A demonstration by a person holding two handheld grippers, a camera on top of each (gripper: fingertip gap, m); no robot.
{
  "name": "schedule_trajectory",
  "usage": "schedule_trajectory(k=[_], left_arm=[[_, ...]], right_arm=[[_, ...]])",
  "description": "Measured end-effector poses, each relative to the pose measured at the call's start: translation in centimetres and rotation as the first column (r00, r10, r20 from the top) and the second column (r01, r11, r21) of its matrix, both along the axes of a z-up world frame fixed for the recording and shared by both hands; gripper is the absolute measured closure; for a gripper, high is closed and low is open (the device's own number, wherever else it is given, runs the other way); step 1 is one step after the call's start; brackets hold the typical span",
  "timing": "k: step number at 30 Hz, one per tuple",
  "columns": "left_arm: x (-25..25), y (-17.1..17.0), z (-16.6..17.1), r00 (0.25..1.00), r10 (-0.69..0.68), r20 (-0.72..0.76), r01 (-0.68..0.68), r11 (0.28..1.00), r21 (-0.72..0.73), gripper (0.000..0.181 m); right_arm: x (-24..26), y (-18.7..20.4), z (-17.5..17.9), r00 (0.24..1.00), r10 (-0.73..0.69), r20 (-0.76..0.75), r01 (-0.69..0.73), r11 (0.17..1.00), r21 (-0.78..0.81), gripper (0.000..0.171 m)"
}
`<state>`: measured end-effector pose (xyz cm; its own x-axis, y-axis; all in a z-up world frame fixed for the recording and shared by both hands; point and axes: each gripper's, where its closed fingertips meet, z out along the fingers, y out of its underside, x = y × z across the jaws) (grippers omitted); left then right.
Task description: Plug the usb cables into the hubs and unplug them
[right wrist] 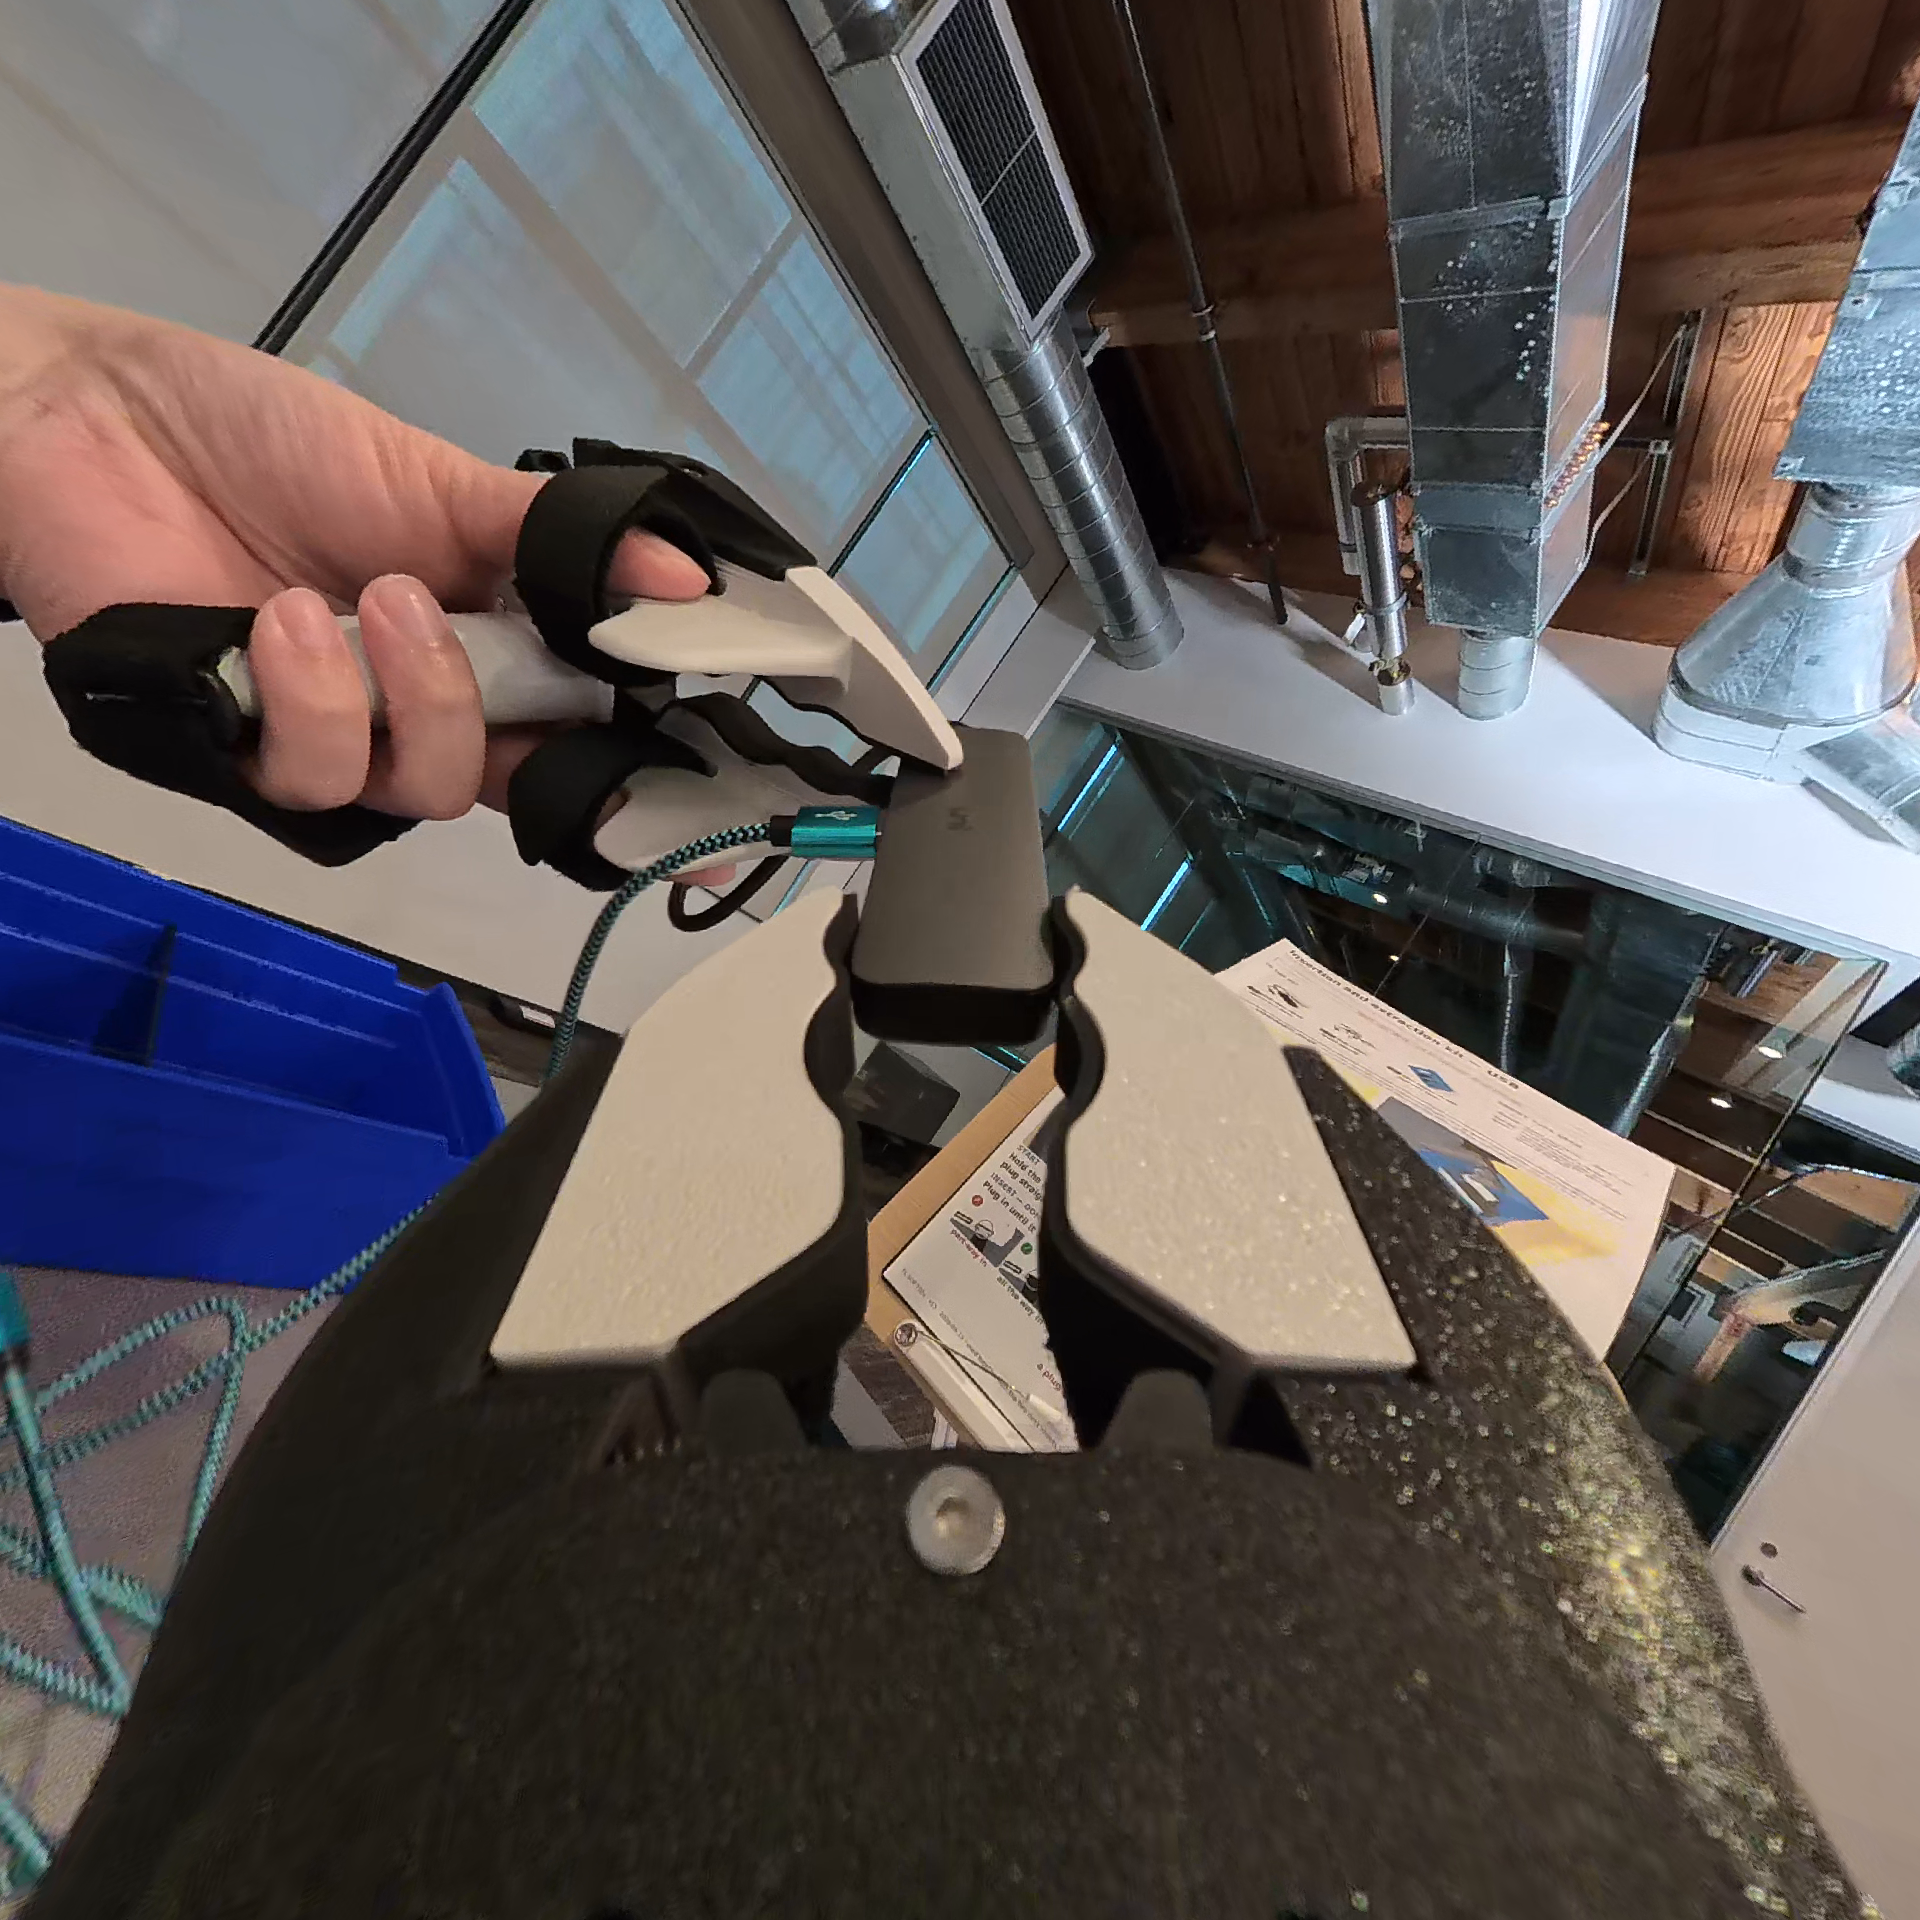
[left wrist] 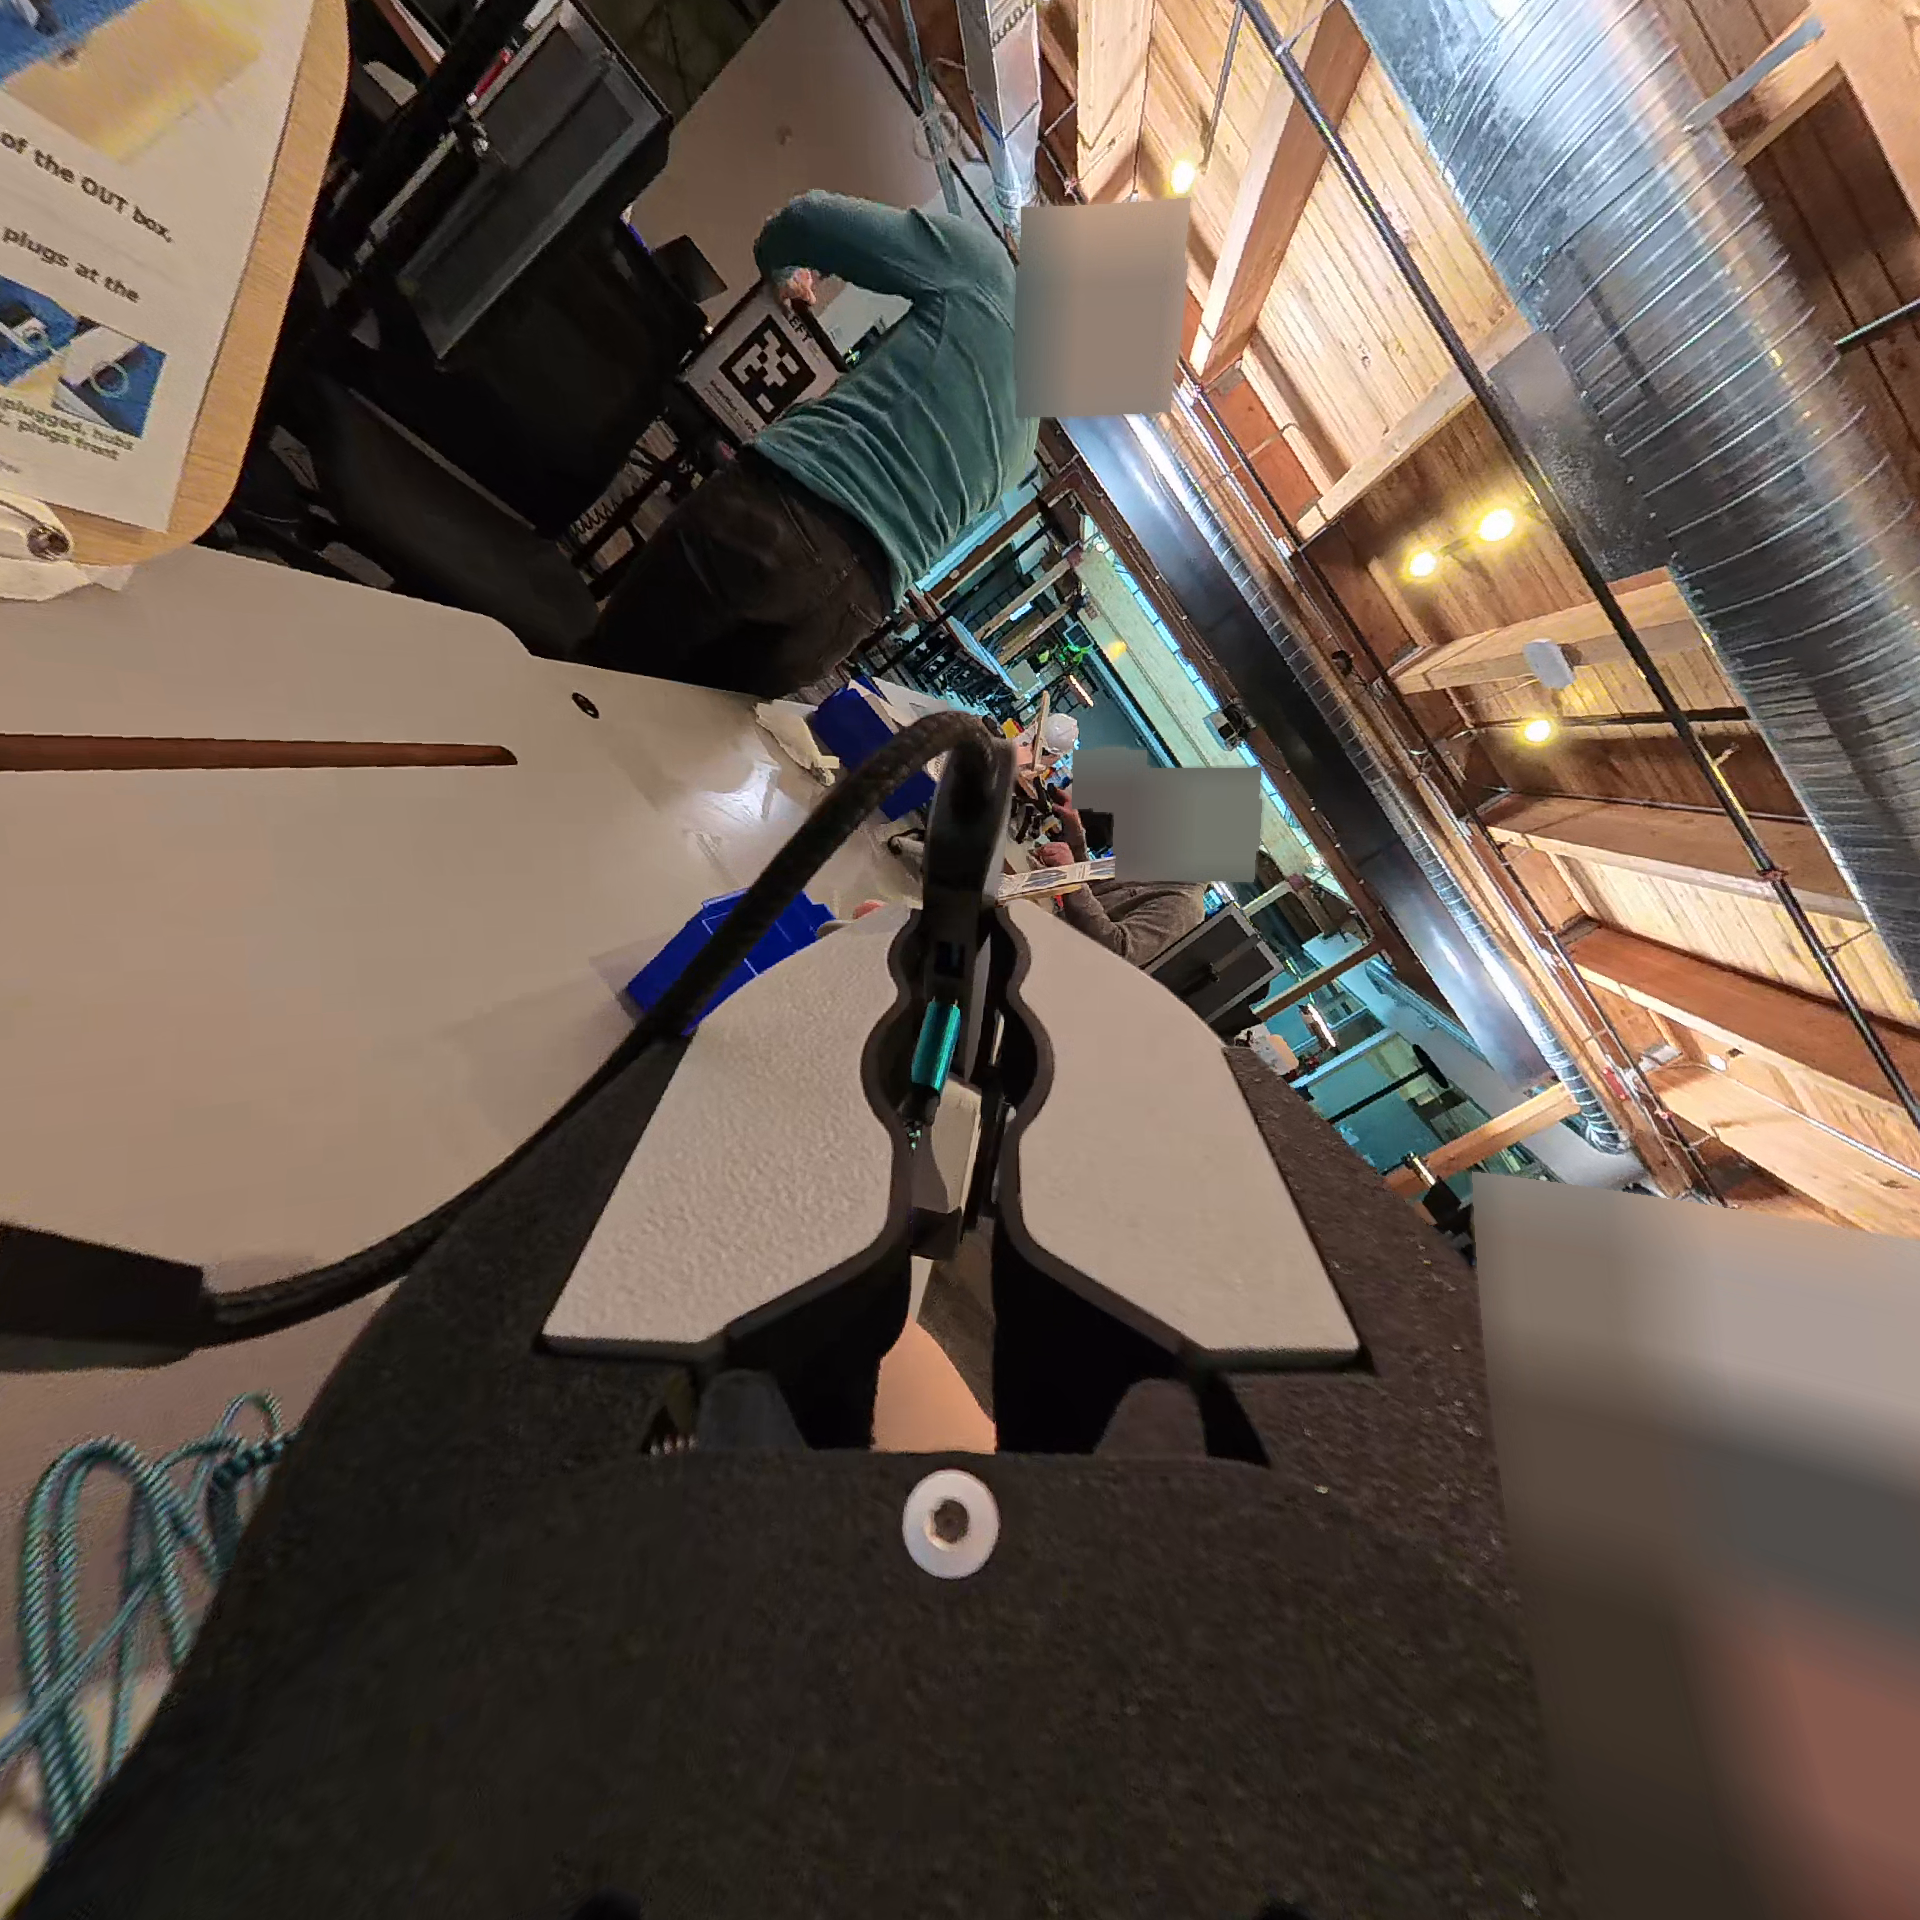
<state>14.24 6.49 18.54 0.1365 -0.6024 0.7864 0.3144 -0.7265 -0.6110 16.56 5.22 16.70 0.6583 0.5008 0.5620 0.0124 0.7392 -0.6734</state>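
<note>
In the right wrist view my right gripper (right wrist: pixel 956 920) is shut on the near end of a dark grey USB hub (right wrist: pixel 961 852), held up in the air. A teal USB plug (right wrist: pixel 831 831) sits in the hub's left side near its far end, and its teal braided cable (right wrist: pixel 592 956) hangs down to the left. My left gripper (right wrist: pixel 894 790), in a strapped hand, pinches at that plug and the hub's far corner. In the left wrist view my left gripper (left wrist: pixel 956 925) is shut, with the teal plug (left wrist: pixel 933 1049) between its fingers. The hub's black cable (left wrist: pixel 790 883) arcs off to the lower left.
A blue bin (right wrist: pixel 208 1091) stands at the left, also in the left wrist view (left wrist: pixel 727 956). Loose teal cable (left wrist: pixel 125 1558) lies coiled on the table. Instruction sheets (right wrist: pixel 1455 1122) lie on a wooden board. A person in a teal sweater (left wrist: pixel 904 416) stands beyond the white table (left wrist: pixel 312 935).
</note>
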Motion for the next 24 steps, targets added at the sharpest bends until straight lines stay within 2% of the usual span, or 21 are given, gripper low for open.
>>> schedule_trajectory(k=[8, 14, 17, 20, 22, 24], left_arm=[[0.1, -0.1, -0.4, 1.000, -0.020, 0.010, 0.020, 1.000, -0.010, 0.170], [0.0, 0.0, -0.6, 0.998, -0.046, 0.048, 0.045, 0.999, 0.015, 0.170], [-0.4, 0.2, -1.1, 1.000, -0.006, 0.011, 0.005, 0.994, 0.112, 0.166], [-0.7, -0.1, -1.5, 0.998, 0.039, -0.050, -0.028, 0.976, 0.215, 0.147], [-0.9, -0.4, -1.5, 0.993, 0.077, -0.085, -0.049, 0.954, 0.296, 0.131], [-1.4, -1.2, -0.9, 0.989, 0.125, -0.072, -0.085, 0.910, 0.406, 0.130]], right_arm=[[-0.1, 0.2, -0.1, 0.999, -0.037, 0.011, 0.037, 0.999, -0.001, 0.137], [-0.1, 0.4, -0.4, 1.000, 0.011, -0.019, -0.013, 0.994, -0.111, 0.137], [-0.1, 1.0, -0.9, 0.998, 0.047, -0.040, -0.054, 0.980, -0.193, 0.137], [-0.3, 1.7, -1.8, 0.997, 0.063, -0.050, -0.075, 0.959, -0.274, 0.137], [-0.4, 2.5, -2.4, 0.996, 0.062, -0.067, -0.081, 0.937, -0.340, 0.137], [-0.4, 3.3, -3.3, 0.994, 0.058, -0.092, -0.091, 0.910, -0.404, 0.137]])
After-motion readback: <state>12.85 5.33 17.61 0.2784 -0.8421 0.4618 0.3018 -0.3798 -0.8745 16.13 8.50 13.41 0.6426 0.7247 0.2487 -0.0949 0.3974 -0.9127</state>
